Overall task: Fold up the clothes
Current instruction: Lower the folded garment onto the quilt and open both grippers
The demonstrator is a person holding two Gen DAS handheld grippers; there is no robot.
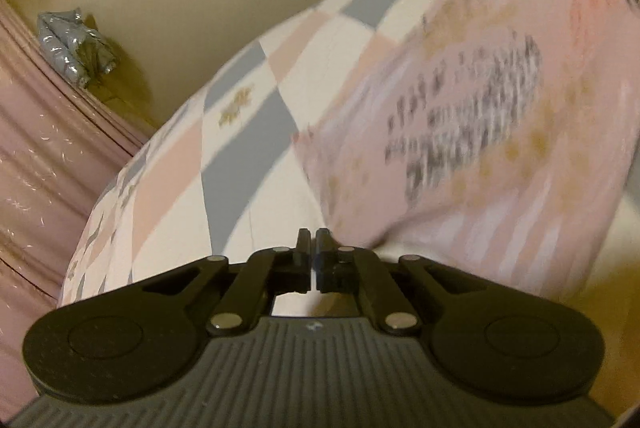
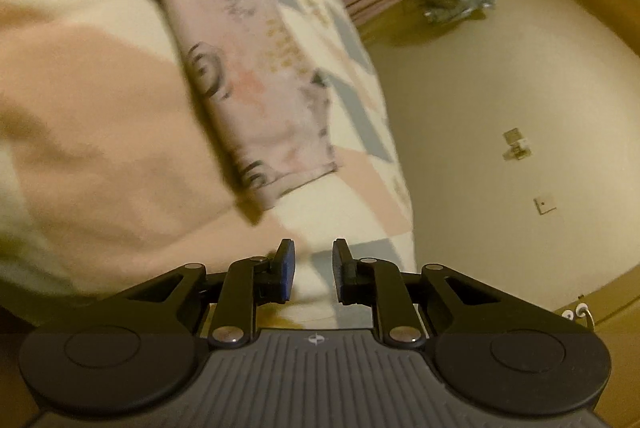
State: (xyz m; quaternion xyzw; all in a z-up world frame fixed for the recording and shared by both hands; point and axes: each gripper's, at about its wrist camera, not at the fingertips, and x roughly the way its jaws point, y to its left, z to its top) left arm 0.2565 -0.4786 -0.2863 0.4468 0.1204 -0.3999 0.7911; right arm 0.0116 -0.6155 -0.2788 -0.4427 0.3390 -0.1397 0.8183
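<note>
A pink garment (image 1: 460, 115) with dark and gold print lies blurred over a patchwork bedspread (image 1: 240, 131). Its near edge runs down to my left gripper (image 1: 313, 242), whose fingers are pressed together on that edge. In the right wrist view the same pink garment (image 2: 248, 79) shows as a long strip raised off the bedspread (image 2: 356, 195), with a shadow under its left side. My right gripper (image 2: 313, 268) is open just short of the garment's near corner, and only bedspread shows between its blue-padded fingers.
A cream fleece cover (image 2: 80, 107) fills the left of the right wrist view. Beyond the bed's edge are bare cream floor (image 2: 500, 75), a pink curtain (image 1: 48, 155), a crumpled silvery bag (image 1: 76, 43) and small scraps (image 2: 516, 143) on the floor.
</note>
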